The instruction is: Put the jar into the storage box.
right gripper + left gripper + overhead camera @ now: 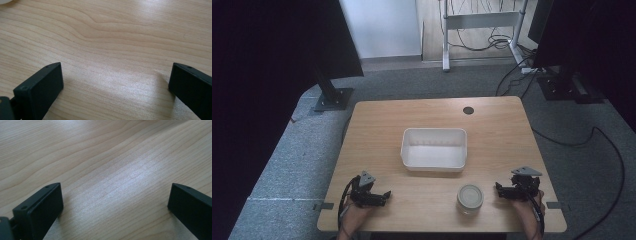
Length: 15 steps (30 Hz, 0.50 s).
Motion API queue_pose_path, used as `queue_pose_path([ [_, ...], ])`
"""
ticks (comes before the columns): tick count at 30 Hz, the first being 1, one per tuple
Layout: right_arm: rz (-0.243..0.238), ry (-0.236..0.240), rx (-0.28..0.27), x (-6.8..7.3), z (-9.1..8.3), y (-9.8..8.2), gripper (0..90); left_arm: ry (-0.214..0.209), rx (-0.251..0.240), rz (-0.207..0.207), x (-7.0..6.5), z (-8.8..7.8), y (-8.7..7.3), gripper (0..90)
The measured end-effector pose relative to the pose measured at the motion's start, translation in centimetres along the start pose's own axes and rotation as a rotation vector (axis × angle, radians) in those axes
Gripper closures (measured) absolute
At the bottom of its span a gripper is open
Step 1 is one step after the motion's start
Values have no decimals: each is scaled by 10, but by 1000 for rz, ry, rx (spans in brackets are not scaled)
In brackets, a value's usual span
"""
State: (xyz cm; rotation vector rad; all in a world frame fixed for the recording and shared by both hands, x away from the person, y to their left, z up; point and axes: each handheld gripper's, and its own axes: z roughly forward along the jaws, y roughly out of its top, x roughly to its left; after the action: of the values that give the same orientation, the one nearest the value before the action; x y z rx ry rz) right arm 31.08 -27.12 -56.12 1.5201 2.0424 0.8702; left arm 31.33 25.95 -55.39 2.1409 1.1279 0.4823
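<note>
A white rectangular plastic tub [434,148] sits empty near the middle of the wooden counter [492,125]. Nearer the person than the tub, just off its front right corner, stands a small glass jar [470,198] with a pale lid, upright and apart from the tub. The left claw [381,196] rests on the counter well to the left of the jar, near the front edge, its jaws spread with bare wood between them. The right claw [501,190] lies just to the right of the jar, pointing toward it without touching, jaws likewise spread wide over bare wood. A dark round cable hole [468,110] sits beyond the tub.
</note>
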Motion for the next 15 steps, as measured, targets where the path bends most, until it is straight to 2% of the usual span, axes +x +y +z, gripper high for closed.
queue_pose_path([
  [15,-1,3,-1,0,0,0,0,-18,-11,23,0,-1,0,39],
])
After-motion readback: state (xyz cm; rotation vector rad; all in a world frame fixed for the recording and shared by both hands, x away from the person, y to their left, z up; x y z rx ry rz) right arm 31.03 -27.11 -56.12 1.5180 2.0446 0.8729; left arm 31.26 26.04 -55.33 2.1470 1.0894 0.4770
